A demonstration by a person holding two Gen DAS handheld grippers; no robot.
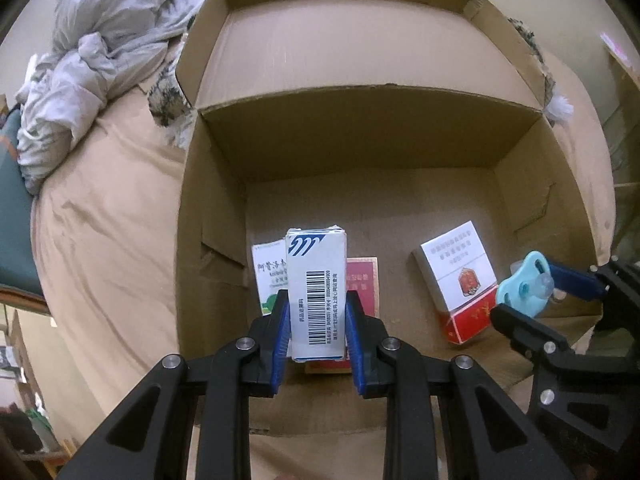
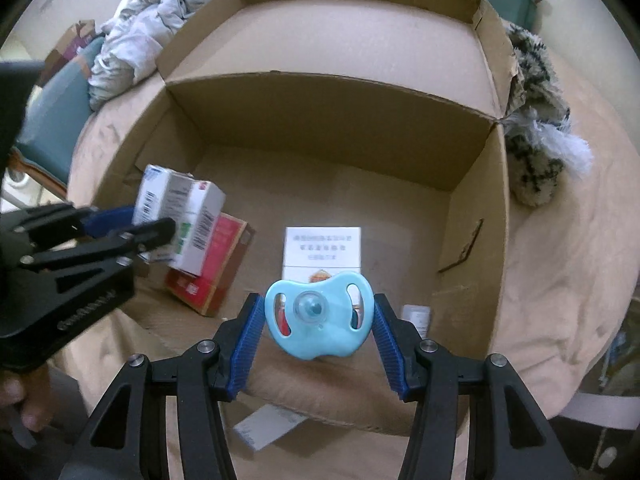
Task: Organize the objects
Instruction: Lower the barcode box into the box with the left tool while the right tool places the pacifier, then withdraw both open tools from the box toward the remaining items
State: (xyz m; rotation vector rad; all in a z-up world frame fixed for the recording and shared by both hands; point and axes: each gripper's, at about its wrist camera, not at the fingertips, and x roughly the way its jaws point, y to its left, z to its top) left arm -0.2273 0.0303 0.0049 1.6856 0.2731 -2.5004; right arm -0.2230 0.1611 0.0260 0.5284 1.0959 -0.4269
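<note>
My left gripper [image 1: 317, 300] is shut on a white medicine box with a barcode [image 1: 318, 296], held over the near left of an open cardboard box [image 1: 360, 152]. Beneath it lie a white-green box [image 1: 270, 272] and a red box [image 1: 362, 284]. My right gripper [image 2: 318, 312] is shut on a light blue pacifier [image 2: 320, 320], held above the cardboard box's near edge [image 2: 280, 384]. A white and red cigarette pack [image 2: 322, 252] lies on the box floor; it also shows in the left wrist view [image 1: 456, 280]. The left gripper with its box shows in the right wrist view [image 2: 156, 228].
The cardboard box sits on a bed with a tan sheet [image 1: 112, 220]. Crumpled grey clothing [image 1: 100, 60] lies at the back left. A furry spotted item [image 2: 536, 140] lies to the right of the box. A white paper slip [image 2: 268, 428] lies by the near edge.
</note>
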